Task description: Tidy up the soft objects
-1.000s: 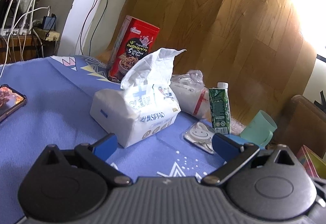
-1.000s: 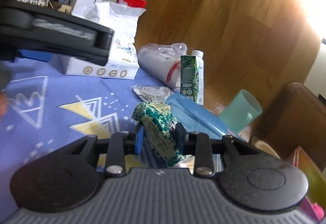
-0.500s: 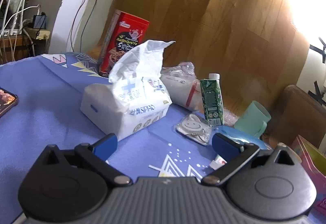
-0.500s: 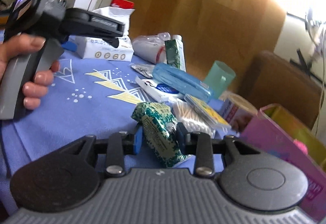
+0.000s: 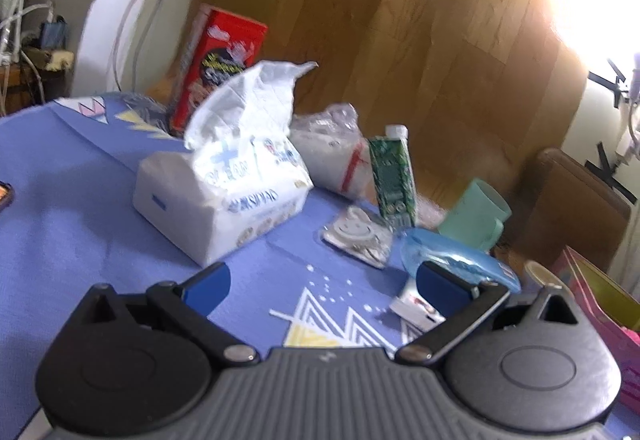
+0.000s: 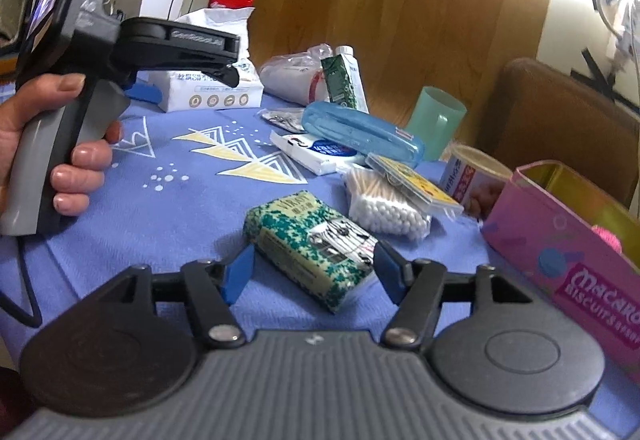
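Right gripper [image 6: 312, 272] low over the blue cloth [image 6: 172, 216], jaws opening, pads clear of the green tissue pack [image 6: 310, 240]. Pack lying flat on the cloth between the two blue fingers [image 6: 238, 272], near corner toward the camera, touching neither pad as far as can be told. At about two o'clock from the pack, a bag of cotton swabs [image 6: 384, 204], close beside it. Further out at one o'clock, a blue case [image 6: 360, 132] resting across a white box [image 6: 316, 154]. Beyond at one o'clock, a mint cup [image 6: 438, 120]. At three o'clock, a pink biscuit tin [image 6: 568, 240], lid off, well to the side. At ten o'clock, a hand [image 6: 52, 144] wrapped round the grip of the left gripper [image 5: 322, 282].

Over to the left wrist view: jaws spread wide, nothing between them, only cloth under the gap. Dead ahead at eleven o'clock, a white tissue box [image 5: 224, 192] with a sheet [image 5: 252, 96] standing up from the slot. Behind it at twelve, a red box [image 5: 218, 60] upright against the wood panel [image 5: 400, 40]. At one o'clock, a clear bag [image 5: 332, 160], then a green carton [image 5: 392, 176] standing just beside it. Near the carton's foot, a small smiley packet [image 5: 356, 236] flat on the cloth. View slightly blurred.
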The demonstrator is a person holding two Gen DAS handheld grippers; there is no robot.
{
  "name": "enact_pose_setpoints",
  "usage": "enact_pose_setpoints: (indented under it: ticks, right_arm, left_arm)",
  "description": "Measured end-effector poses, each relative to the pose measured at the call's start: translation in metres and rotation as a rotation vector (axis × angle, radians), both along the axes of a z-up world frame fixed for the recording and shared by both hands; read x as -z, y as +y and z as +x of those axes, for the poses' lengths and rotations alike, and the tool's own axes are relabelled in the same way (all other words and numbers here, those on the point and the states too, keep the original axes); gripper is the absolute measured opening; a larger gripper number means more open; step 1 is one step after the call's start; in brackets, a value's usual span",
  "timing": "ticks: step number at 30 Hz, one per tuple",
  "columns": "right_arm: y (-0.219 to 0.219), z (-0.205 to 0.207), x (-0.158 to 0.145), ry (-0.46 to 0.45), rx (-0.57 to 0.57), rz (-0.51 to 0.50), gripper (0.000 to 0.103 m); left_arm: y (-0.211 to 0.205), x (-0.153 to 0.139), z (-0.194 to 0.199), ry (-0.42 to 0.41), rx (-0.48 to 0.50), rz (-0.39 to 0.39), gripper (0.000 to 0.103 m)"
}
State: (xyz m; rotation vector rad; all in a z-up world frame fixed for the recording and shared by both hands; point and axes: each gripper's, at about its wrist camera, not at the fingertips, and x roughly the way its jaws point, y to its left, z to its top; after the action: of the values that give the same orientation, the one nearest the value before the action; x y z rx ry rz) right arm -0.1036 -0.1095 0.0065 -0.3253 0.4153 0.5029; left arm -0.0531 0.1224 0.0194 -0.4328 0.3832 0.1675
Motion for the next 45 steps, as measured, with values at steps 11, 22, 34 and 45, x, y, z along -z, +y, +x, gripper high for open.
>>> enact_pose_setpoints:
  ticks: [11, 22, 34, 45]
  right_arm:
    - [-0.01, 0.009, -0.002, 0.11, 0.014, 0.089, 0.071]
    - [-0.022, 0.017, 0.0, 0.168, 0.005, 0.168, 0.05]
    - [-0.115, 0.012, -0.042, -0.172, 0.344, 0.281, 0.05]
    - [-0.213, 0.035, -0.032, -0.203, 0.728, 0.273, 0.051]
  left_arm:
    - [-0.017, -0.02, -0.02, 0.064, 0.414, -0.057, 0.086]
    - [-0.09, -0.001, 0.007, 0.236, 0.666, -0.033, 0.04]
    - [-0.244, -0.075, 0.059, -0.006, 0.881, 0.183, 0.041]
    - [-0.34, -0.06, 0.083, 0.031, 0.92, 0.259, 0.051]
